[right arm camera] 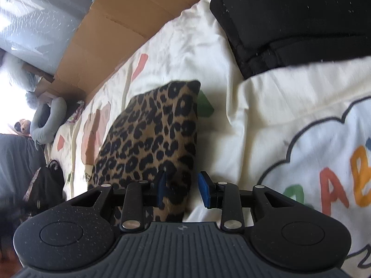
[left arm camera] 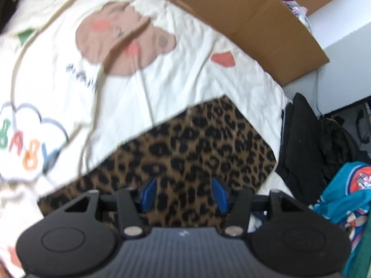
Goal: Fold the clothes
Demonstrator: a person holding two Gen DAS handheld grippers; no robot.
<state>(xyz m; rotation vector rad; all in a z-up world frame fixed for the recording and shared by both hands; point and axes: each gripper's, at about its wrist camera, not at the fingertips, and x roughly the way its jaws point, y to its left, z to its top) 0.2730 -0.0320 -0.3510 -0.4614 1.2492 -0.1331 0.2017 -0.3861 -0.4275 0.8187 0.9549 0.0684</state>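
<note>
Presently, item: leopard-print garment (left arm camera: 185, 153), lying as a flat, straight-edged panel on the quilt (left arm camera: 162, 76) of a bed, just ahead of and beneath both sets of jaws.

Left gripper (left arm camera: 184, 195): jaws parted, nothing between them, poised over the near part of the garment; whether the tips touch the cloth cannot be told.

Right gripper (right arm camera: 183, 191): jaws parted, straddling the garment's near right edge, one finger over the print, the other over bare quilt; no cloth pinched.

Stage: the neat outline fits either a fold part-made or a fold finished and let go.

Hazards: jaws closing low could catch the quilt along with the garment and drag both; a pinch taking only the top layer would peel the stack open; uneven lift between the two sides would skew the edges; black clothes (right arm camera: 296, 20), beyond the right jaws, and a cardboard box (left arm camera: 243, 16), beyond the left jaws, crowd any wide swing.
</note>
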